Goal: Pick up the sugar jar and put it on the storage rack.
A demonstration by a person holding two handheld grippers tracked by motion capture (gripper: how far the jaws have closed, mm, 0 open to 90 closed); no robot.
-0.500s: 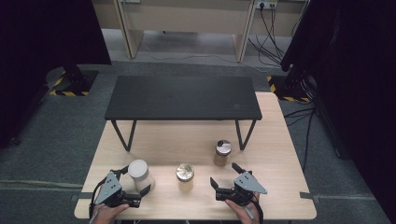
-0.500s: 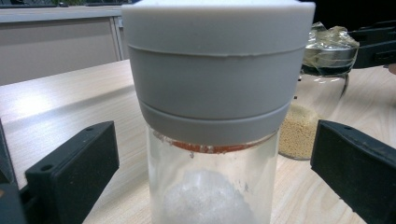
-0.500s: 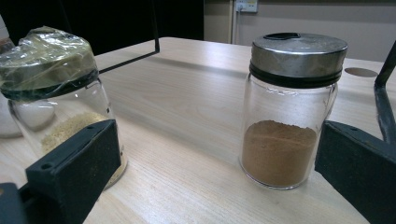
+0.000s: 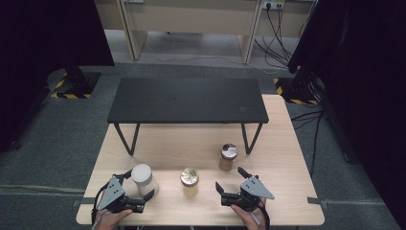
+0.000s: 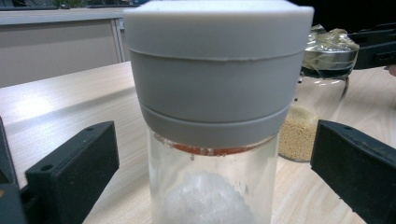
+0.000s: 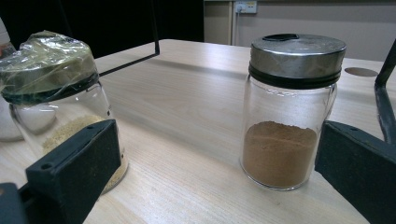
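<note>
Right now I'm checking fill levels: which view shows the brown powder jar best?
The right gripper view: the brown powder jar stands close and whole, metal lid, brown powder filling roughly its lower third. The high view shows that jar small, from above, mostly lid. The left gripper view gives the grey-capped jar instead.

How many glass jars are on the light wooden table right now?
3. The white-lidded glass jar stands between the left gripper's open jaws, the plastic-wrapped-lid glass jar at centre, and the metal-lidded glass jar of brown powder beyond the right gripper.
</note>
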